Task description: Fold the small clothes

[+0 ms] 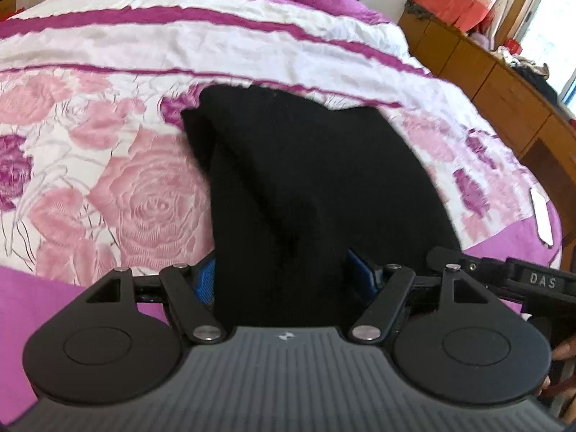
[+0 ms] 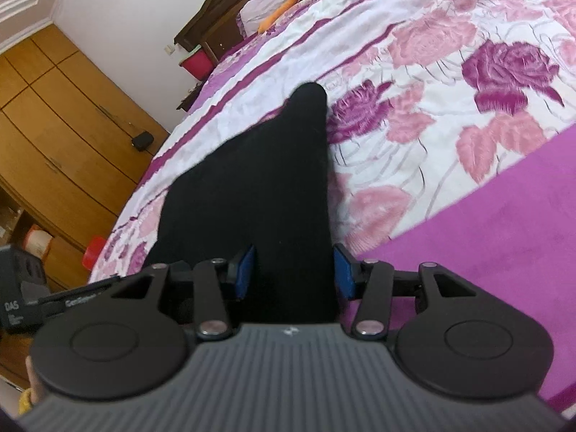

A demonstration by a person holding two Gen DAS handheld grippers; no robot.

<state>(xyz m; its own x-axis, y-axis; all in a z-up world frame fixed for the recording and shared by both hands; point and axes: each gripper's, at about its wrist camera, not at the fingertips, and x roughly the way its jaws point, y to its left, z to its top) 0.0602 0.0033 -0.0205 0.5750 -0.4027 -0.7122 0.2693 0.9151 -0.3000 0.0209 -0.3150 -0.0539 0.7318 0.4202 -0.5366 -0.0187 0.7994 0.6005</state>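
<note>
A black garment (image 1: 309, 180) lies on the floral bedspread (image 1: 126, 187), partly lifted at its near edge. My left gripper (image 1: 284, 277) has its blue pads (image 1: 205, 280) on either side of the near edge of the cloth and is shut on it. In the right wrist view the same black garment (image 2: 266, 180) runs away in a narrowing fold. My right gripper (image 2: 293, 270) is shut on its near end, blue pads (image 2: 342, 273) pressed on both sides. The right gripper also shows in the left wrist view (image 1: 504, 277), close at the right.
The bed carries a pink, purple and white rose-pattern cover (image 2: 468, 82) with a plain purple border (image 2: 504, 234). Wooden cabinets (image 1: 504, 82) stand right of the bed. A wooden wardrobe (image 2: 54, 126) and a red container (image 2: 93, 252) stand beside it. A stuffed toy (image 2: 288, 3) lies near the headboard.
</note>
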